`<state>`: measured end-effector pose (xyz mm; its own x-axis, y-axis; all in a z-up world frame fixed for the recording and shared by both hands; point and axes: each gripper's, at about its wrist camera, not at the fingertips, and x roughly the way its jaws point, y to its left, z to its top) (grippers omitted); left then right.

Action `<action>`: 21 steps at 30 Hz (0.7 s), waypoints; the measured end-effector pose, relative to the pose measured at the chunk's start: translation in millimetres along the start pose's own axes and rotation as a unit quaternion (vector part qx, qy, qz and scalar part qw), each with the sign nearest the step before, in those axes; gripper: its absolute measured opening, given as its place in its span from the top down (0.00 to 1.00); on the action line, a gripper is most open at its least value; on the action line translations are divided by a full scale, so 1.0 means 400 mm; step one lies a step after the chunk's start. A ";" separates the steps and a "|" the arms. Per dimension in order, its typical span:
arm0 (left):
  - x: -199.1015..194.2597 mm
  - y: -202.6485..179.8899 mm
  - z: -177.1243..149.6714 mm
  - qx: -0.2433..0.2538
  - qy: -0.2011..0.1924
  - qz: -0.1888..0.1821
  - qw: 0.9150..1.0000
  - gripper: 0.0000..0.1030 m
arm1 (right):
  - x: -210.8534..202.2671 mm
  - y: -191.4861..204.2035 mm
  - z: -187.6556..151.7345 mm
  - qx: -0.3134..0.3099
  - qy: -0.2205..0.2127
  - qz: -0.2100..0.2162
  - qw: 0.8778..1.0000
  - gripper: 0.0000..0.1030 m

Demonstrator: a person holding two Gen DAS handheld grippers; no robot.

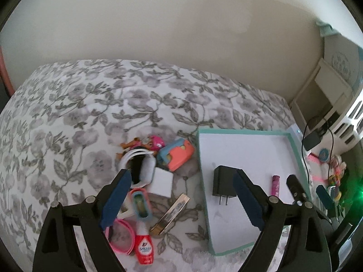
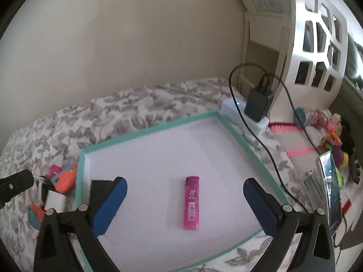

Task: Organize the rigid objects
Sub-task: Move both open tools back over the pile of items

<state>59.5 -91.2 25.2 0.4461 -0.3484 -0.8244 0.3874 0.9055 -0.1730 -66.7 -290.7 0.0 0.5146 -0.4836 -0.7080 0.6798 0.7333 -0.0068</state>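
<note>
The scene is viewed through two fisheye cameras, each mounted behind a pair of fingers and angled steeply down at a flower-patterned bed cover (image 1: 95, 104). From the left wrist, a pile of small items is seen close below, with the teal-rimmed tray (image 1: 247, 132) to its right. From the right wrist, the tray (image 2: 145, 128) is seen from nearer, filling the middle. The tray, the pink lighter (image 2: 192, 202) in it and the cover are shared by both views.
</note>
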 end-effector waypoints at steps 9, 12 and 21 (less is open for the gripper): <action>-0.053 0.156 -0.006 -0.079 0.004 0.027 0.997 0.12 | -0.080 0.036 0.020 0.026 -0.046 0.086 0.995 0.00; -0.078 0.239 -0.008 -0.119 0.000 0.047 0.992 0.12 | -0.109 0.062 0.030 0.028 -0.057 0.117 0.991 0.00; -0.112 0.433 -0.030 -0.200 0.009 0.105 0.974 0.12 | -0.182 0.188 0.061 -0.007 -0.060 0.238 0.969 0.00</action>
<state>97.0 84.3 25.5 0.4653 -0.1444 -0.8733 -0.0572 0.9796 -0.1925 -40.3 -212.2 68.2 0.8256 -0.1402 -0.5465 0.3441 0.8927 0.2908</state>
